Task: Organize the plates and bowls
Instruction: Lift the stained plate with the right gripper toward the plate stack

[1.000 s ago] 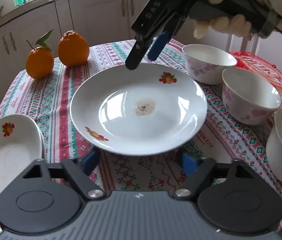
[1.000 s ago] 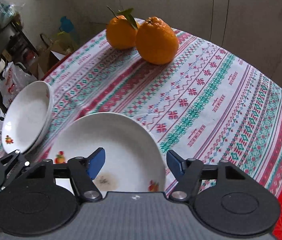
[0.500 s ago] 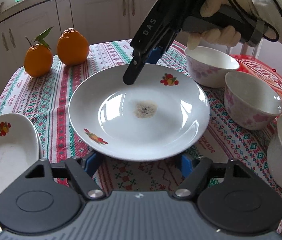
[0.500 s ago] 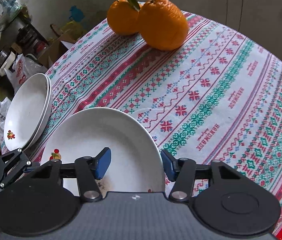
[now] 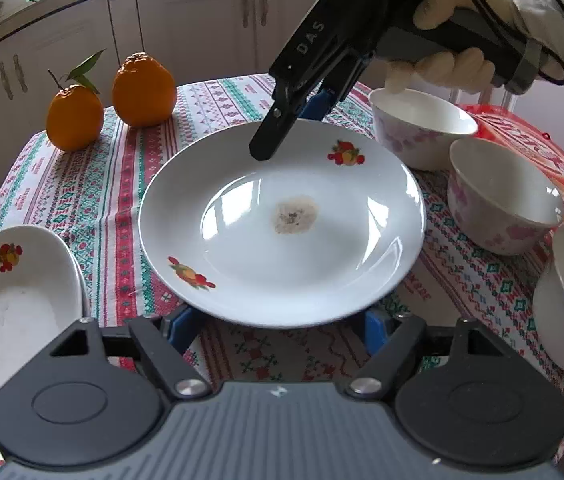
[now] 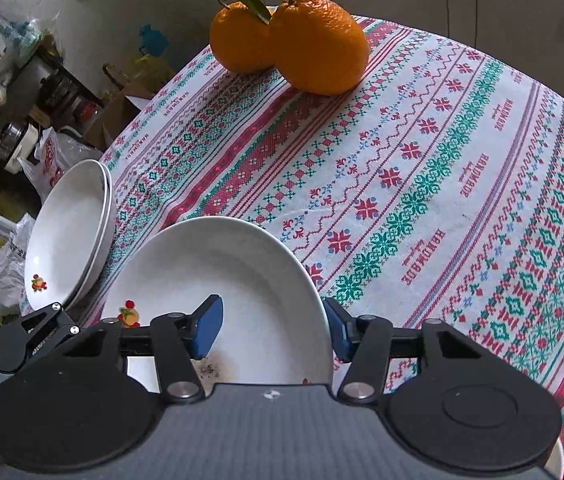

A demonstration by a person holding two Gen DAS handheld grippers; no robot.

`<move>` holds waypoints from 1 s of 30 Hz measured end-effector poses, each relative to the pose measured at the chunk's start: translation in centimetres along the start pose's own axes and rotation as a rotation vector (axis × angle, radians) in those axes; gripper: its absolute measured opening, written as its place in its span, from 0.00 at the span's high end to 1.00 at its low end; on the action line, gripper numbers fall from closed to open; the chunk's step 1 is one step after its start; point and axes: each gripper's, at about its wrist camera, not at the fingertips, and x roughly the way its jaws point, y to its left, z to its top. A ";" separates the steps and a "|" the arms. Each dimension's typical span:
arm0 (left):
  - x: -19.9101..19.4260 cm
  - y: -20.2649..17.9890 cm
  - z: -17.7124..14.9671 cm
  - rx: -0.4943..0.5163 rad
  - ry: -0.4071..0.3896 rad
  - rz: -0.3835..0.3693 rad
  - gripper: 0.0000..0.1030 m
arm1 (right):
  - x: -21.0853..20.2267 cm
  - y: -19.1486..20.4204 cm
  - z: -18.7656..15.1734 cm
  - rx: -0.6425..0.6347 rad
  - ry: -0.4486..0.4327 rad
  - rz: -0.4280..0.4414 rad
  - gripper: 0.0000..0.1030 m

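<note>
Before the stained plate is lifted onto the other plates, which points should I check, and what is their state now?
1. The right tool straddles the far rim of the stained plate, and its jaws have just been closing: ok.
2. Its pads press firmly on that rim: cannot tell.
3. The left tool is free of the near rim: cannot tell, the rim hides its tips.
4. The plate stack has nothing on top: ok.
5. The oranges stand away from both: ok.
</note>
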 end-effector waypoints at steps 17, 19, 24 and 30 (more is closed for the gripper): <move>-4.5 0.5 -0.1 0.023 -0.052 0.004 0.24 | -3.3 4.4 -0.6 -0.033 -0.047 -0.023 0.41; -5.3 0.8 -0.2 0.018 -0.061 0.008 0.24 | -3.6 5.3 -0.4 -0.047 -0.054 -0.023 0.41; -7.1 1.9 -0.8 0.004 -0.083 0.036 0.24 | -3.7 7.9 0.5 -0.083 -0.067 -0.018 0.41; -9.0 3.9 -2.3 -0.030 -0.083 0.073 0.24 | -2.2 11.1 1.7 -0.128 -0.069 0.007 0.41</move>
